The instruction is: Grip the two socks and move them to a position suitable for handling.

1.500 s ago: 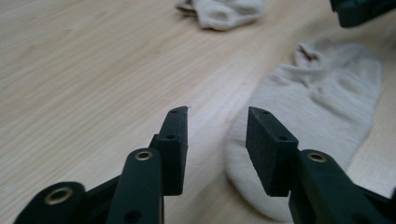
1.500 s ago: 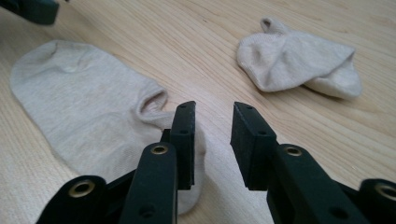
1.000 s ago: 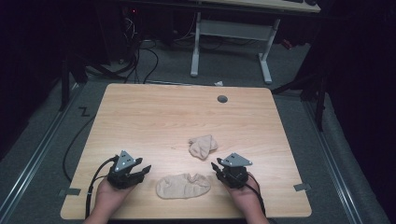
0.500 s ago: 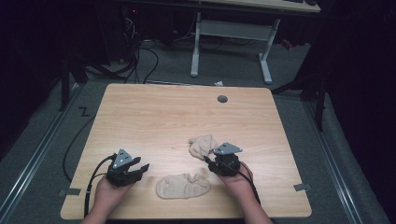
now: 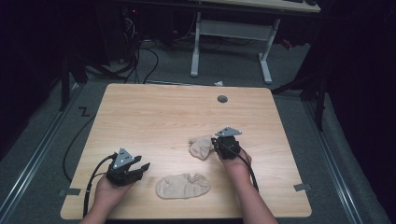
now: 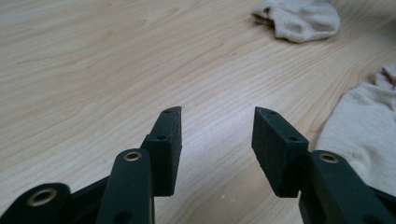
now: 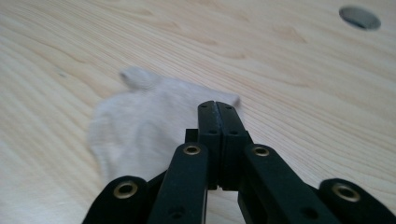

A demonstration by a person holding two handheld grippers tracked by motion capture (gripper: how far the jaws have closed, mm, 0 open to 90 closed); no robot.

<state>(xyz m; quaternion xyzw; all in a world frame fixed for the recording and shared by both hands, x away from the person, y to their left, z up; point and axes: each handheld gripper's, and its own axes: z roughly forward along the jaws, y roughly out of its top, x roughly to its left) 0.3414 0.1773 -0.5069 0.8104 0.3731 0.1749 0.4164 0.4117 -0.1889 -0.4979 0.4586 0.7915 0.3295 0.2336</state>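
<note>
Right gripper view: the right gripper [image 7: 218, 106] is being kept with its jaws pressed together above the edge of a soft, crumpled beige sock [image 7: 140, 121], nothing visibly pinched. The left gripper [image 6: 217, 128] is being held wide apart over the wood-grain table [image 6: 93, 70], beside a flat beige sock [image 6: 364, 135].

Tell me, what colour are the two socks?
Both socks are plain beige, best seen in the high view.

right gripper [image 5: 215, 142]: touching crumpled sock [image 5: 201, 146] | left gripper [image 5: 140, 169]: fingers apart, beside flat sock [image 5: 183, 185]
</note>
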